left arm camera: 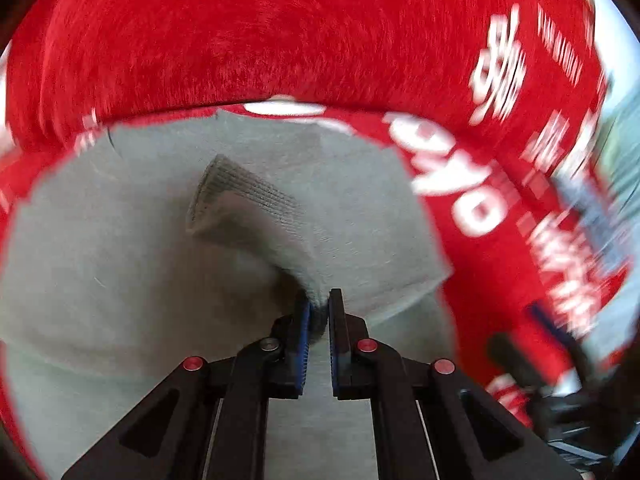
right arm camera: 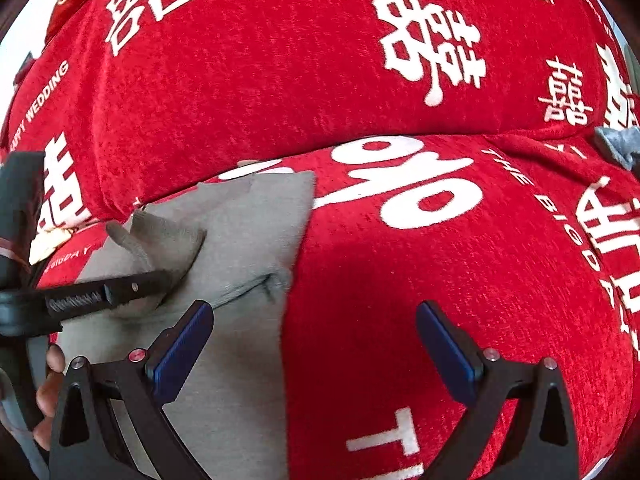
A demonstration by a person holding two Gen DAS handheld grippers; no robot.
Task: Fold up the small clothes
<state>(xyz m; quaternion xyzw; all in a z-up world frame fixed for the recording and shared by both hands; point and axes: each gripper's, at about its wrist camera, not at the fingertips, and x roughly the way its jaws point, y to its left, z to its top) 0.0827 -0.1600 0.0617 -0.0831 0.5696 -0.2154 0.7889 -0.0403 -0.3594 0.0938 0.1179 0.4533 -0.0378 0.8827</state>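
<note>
Right now the left gripper (left arm camera: 319, 306) is clenching a bunched fold of the grey garment (left arm camera: 120, 280), its blue pads pinching the cloth so that a ridge is rising from the jaws toward a ribbed hem or cuff (left arm camera: 224, 184). Seemingly, the step in hand is carrying that pinched part over the rest of the cloth to make a fold. The right gripper (right arm camera: 314, 344) is hanging released, jaws wide, straddling the garment's right edge and touching nothing. The garment is lying flat on the red sofa cover (right arm camera: 440, 280), against the seam where seat is meeting backrest; its long axis is running from the seat's front edge back toward that seam. Next, the left needs to lay the fold down flat, while the right could pin the free edge.
</note>
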